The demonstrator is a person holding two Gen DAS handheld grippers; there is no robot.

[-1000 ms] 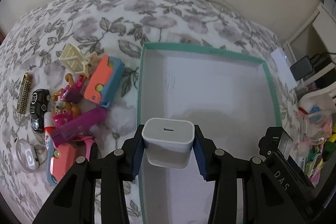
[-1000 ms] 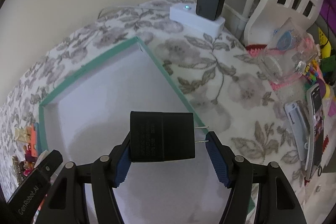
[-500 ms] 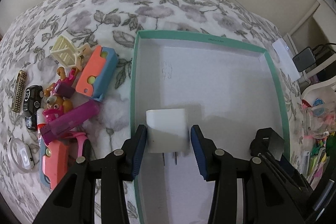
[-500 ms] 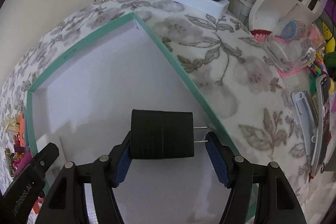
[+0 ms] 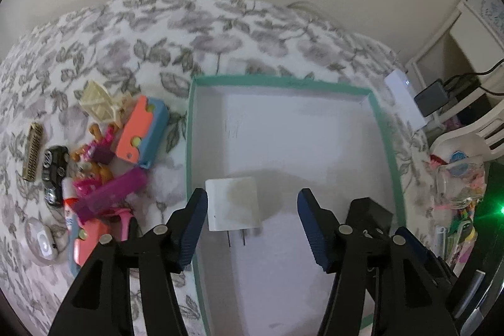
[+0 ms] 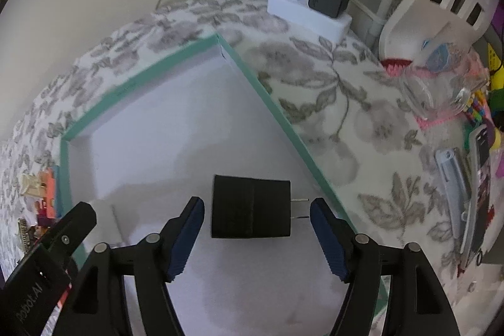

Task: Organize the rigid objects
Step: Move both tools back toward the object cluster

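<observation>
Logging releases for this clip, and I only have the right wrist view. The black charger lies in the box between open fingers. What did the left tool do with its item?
Observer: The left tool is open too; the white charger lies flat on the floor of the teal box, prongs pointing toward the camera.
Operator: Is anything left outside the box?
Observer: Yes, a pile of toys lies on the floral bedspread beside the box's left wall, including a black toy car.
Operator: Anything flat in that pile?
Observer: A purple bar lies across it.
</observation>
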